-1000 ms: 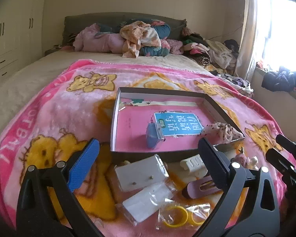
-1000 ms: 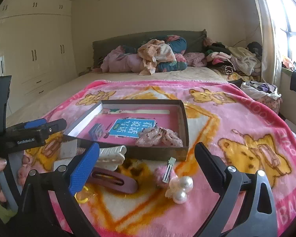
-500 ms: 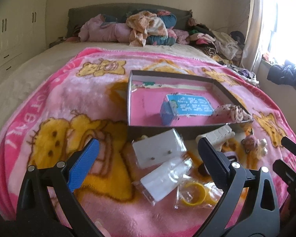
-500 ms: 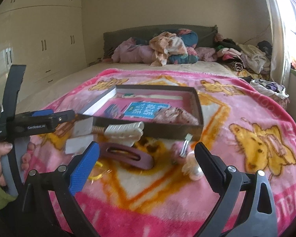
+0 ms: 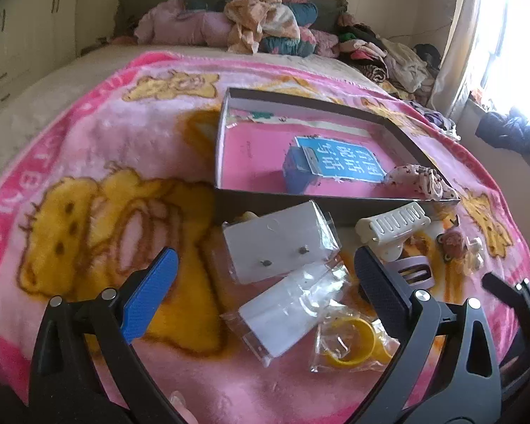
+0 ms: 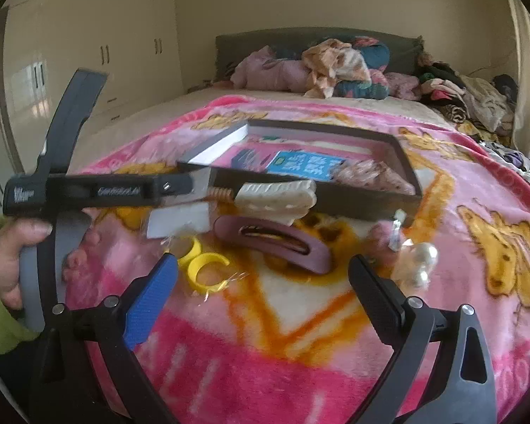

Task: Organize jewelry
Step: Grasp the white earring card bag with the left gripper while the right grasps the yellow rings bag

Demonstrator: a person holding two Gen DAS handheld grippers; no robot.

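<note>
A: So, where are the pieces?
B: Just in front of the shallow dark cardboard tray (image 5: 335, 208): white toothed plastic hair claw (image 5: 392, 228), mauve oval clip (image 6: 275, 243).
A: Both hand-held grippers?
B: Left hand-held gripper (image 5: 265, 282) and right hand-held gripper (image 6: 263, 282) both released, empty.

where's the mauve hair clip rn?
On the blanket outside the box, centre of the right wrist view: mauve hair clip lies just below the white claw clip, between yellow rings and pearls.

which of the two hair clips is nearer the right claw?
The mauve flat clip, lying just ahead of the right claw; the cream toothed clip sits farther, against the box.
</note>
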